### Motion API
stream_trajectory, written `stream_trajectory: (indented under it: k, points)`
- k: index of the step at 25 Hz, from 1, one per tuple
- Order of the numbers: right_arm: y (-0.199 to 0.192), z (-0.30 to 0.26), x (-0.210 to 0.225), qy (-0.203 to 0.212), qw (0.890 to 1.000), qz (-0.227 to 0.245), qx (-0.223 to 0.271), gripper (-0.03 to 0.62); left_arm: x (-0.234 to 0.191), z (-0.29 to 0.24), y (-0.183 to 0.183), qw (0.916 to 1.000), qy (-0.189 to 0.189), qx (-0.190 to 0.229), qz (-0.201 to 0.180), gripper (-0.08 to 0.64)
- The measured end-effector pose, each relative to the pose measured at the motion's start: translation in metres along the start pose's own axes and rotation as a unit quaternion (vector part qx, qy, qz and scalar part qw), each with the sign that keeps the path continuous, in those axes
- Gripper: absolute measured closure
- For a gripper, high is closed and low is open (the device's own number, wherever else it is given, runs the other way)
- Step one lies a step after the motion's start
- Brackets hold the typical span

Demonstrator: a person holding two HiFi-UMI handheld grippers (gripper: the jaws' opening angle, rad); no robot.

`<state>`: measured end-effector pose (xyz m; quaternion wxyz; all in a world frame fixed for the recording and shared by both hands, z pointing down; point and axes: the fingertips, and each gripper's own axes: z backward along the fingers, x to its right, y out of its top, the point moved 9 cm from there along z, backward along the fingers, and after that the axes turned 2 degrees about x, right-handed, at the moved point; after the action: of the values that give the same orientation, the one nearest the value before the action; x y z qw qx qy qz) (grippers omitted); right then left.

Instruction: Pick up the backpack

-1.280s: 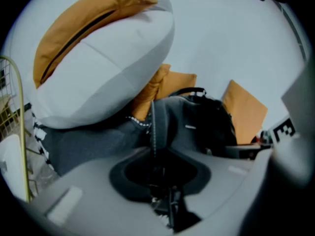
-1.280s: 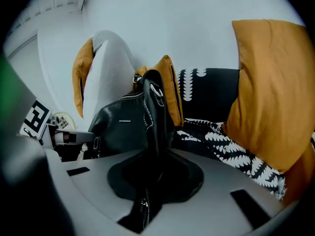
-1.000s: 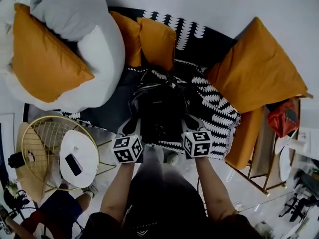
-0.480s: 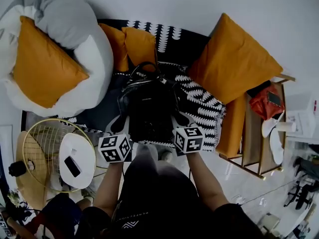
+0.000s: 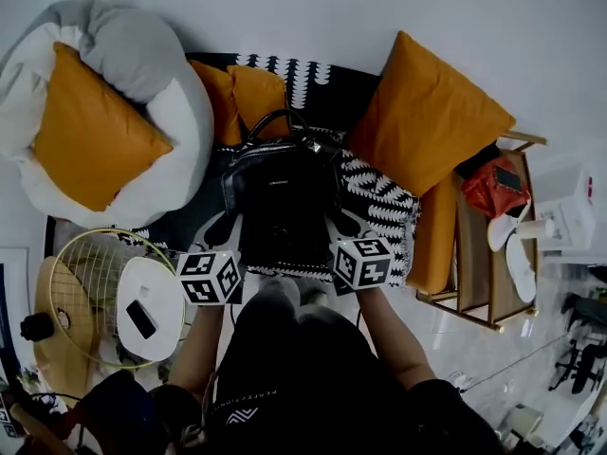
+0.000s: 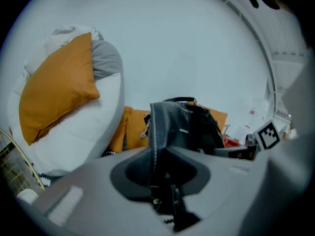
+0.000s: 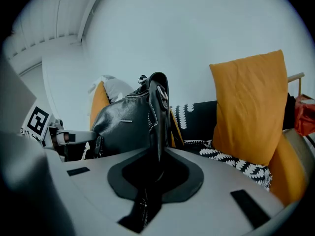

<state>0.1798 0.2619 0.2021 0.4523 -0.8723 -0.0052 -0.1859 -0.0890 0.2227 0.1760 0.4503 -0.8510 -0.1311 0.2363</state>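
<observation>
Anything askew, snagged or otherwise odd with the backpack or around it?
Nothing stands out. The backpack sits upright and even between the left tool and right tool, each shut on one side of it. Nothing looks caught on the orange cushions or the patterned throw.

White wall (image 5: 313, 8), sofa (image 5: 356, 93) with orange cushions (image 5: 432, 112), seemingly tiled floor (image 5: 474, 358).
</observation>
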Motion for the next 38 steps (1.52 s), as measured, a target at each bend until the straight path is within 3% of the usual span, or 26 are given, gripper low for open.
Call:
stream_trajectory:
  k: [17,38]
  points:
    - [0.031,0.043,-0.019,0.006,0.999,0.013,0.052,0.552,0.023,0.036,0.038,0.9971,-0.017,0.057,-0.048,0.477]
    - [0.045,0.078,-0.036,-0.003,0.995,0.021,0.100,0.554,0.042,0.067,0.060,0.9911,-0.033,0.104,-0.077,0.480]
